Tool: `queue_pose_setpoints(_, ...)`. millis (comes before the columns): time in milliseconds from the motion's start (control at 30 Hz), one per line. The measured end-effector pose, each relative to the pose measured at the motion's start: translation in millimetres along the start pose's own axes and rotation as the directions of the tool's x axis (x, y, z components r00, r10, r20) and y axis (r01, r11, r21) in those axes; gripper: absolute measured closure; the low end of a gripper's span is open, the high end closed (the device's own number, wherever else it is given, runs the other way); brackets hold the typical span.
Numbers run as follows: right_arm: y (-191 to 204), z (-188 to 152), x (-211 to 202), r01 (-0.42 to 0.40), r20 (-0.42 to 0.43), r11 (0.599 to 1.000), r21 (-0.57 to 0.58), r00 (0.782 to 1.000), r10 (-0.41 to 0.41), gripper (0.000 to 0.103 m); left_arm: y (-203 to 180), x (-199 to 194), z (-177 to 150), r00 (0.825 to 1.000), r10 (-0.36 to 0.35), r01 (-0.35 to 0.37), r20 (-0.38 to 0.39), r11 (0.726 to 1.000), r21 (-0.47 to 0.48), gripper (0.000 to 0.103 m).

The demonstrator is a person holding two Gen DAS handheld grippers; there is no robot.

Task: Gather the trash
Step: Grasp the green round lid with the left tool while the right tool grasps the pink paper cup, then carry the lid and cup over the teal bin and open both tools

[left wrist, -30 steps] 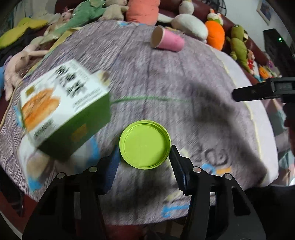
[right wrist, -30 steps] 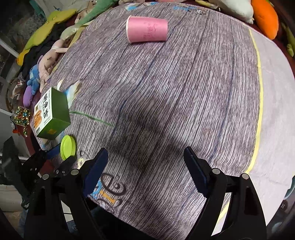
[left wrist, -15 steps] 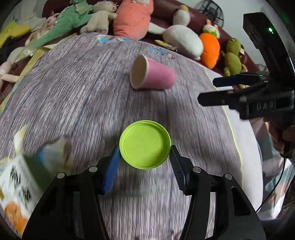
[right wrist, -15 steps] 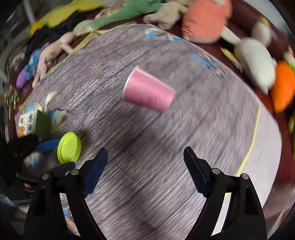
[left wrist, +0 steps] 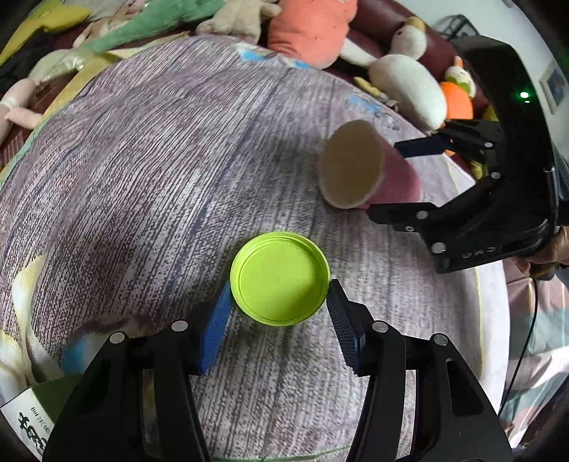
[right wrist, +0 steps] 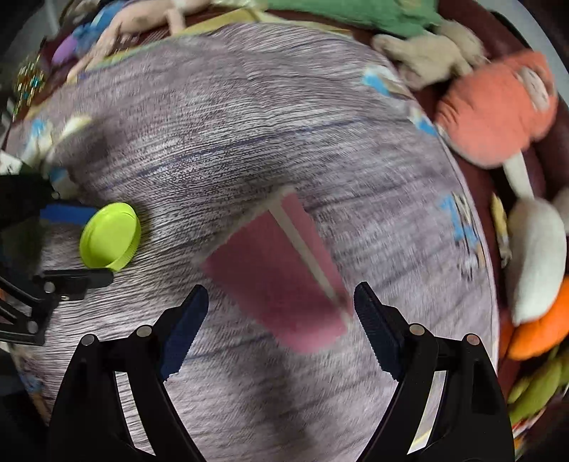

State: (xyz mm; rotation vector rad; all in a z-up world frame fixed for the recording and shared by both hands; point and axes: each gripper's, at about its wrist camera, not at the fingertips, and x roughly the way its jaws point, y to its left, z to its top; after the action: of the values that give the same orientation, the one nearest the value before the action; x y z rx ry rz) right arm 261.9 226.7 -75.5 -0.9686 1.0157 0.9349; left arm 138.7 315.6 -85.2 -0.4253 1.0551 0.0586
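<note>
A lime-green round lid (left wrist: pixel 279 279) sits between the blue pads of my left gripper (left wrist: pixel 279 294), which is shut on its rim and holds it above the cloth. A pink paper cup (left wrist: pixel 355 170) lies on its side on the grey-purple cloth, its mouth facing the left wrist camera. My right gripper (right wrist: pixel 280 295) hangs open over the cup (right wrist: pixel 277 273), one finger on each side and neither touching it. The right wrist view shows the lid (right wrist: pixel 108 236) at the left, still in the left gripper. The right wrist view is blurred.
A green carton (left wrist: pixel 32 419) with black print lies at the lower left corner. Plush toys (left wrist: pixel 313 25) crowd the sofa behind the cloth-covered surface (left wrist: pixel 160 160). A hand (left wrist: pixel 554 248) grips the right tool. The cloth's edge falls away at the right.
My left gripper carried the green lid away from the green carton towards the pink cup. The right gripper rolled and swept over the cloth until it straddled the cup.
</note>
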Motion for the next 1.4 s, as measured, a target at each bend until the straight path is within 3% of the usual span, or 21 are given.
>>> queue_pose_setpoints(100, 1, 4, 14, 0.004, 0.008, 1.0, -0.012, 1.0, -0.004, 0.025, -2, 2, 0, 1.0, 0.017, -0.017, -0.004, 1.0, -0.003, 0.047)
queue_pose_setpoints(167, -1, -2, 12, 0.006, 0.041, 1.0, 0.019, 0.999, -0.007, 0.035, -7, 1, 0, 1.0, 0.018, -0.018, 0.0, 1.0, 0.008, 0.047)
queue_pose_setpoints(300, -23, -24, 2, -0.023, 0.057, 0.985, 0.172, 0.998, 0.014, 0.042, -28, 4, 1, 1.0, 0.004, -0.004, -0.004, 0.999, 0.052, 0.047)
queue_pose_setpoints(433, -40, -61, -14, -0.037, 0.059, 0.954, 0.297, 0.998, 0.02, 0.042, -61, 8, -5, 0.999, -0.026, 0.028, -0.019, 0.993, 0.116, 0.047)
queue_pose_setpoints(633, -57, -141, -49, -0.052, 0.071, 0.867, 0.496, 0.997, 0.018, 0.042, -120, 8, -17, 0.996, -0.079, 0.086, -0.039, 0.97, 0.229, 0.047)
queue_pose_setpoints(1000, -65, -311, -118, -0.091, 0.147, 0.638, 0.765, 0.989, -0.035, 0.042, -246, 2, -61, 0.983, -0.167, 0.186, -0.083, 0.897, 0.4, 0.047)
queue_pose_setpoints(1200, -61, -401, -146, -0.119, 0.189, 0.511, 0.851, 0.978, -0.086, 0.042, -331, 6, -93, 0.975, -0.183, 0.223, -0.127, 0.832, 0.508, 0.047)
queue_pose_setpoints(1400, -65, -513, -175, -0.169, 0.232, 0.331, 0.929, 0.959, -0.164, 0.042, -414, 18, -126, 0.964, -0.186, 0.266, -0.192, 0.751, 0.604, 0.047)
